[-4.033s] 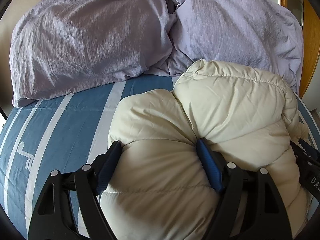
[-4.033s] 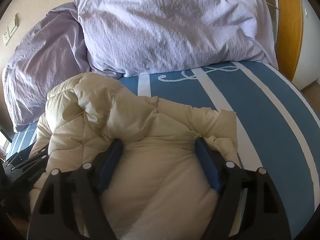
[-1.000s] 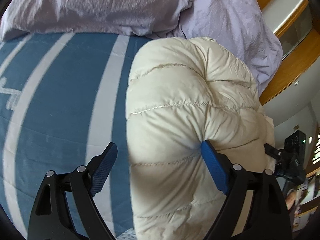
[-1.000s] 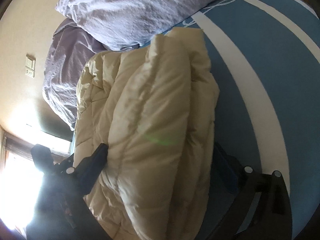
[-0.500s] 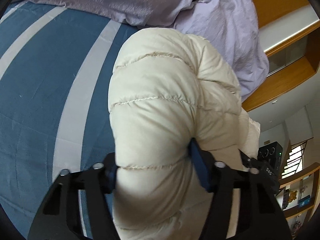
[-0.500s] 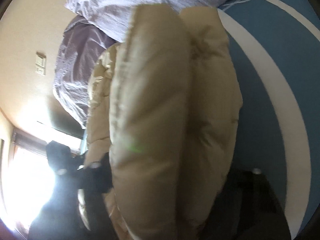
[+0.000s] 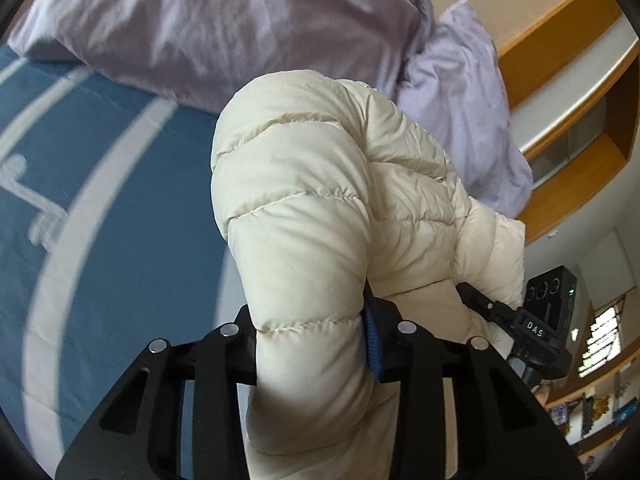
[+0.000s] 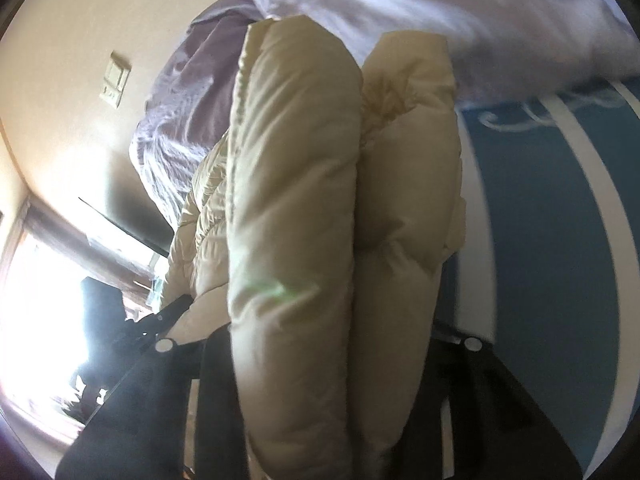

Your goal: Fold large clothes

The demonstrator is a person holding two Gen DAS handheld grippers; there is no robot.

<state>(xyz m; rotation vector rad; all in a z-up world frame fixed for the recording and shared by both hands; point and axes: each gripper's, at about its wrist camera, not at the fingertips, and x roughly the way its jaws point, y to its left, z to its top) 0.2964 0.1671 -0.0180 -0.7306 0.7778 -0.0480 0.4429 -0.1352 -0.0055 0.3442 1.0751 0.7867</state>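
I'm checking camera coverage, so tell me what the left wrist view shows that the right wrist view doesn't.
Only the left wrist view shows the wooden shelving and the left gripper, its jaws closing on a roll of the cream puffer jacket. Only the right wrist view shows the wall switch, the bright window, and the right gripper, also closing on the jacket. Both show the jacket, lilac pillows and blue striped bedsheet.

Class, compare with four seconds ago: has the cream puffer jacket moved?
Yes. The puffer jacket has come up off the striped bedspread, gathered in the closing left gripper.
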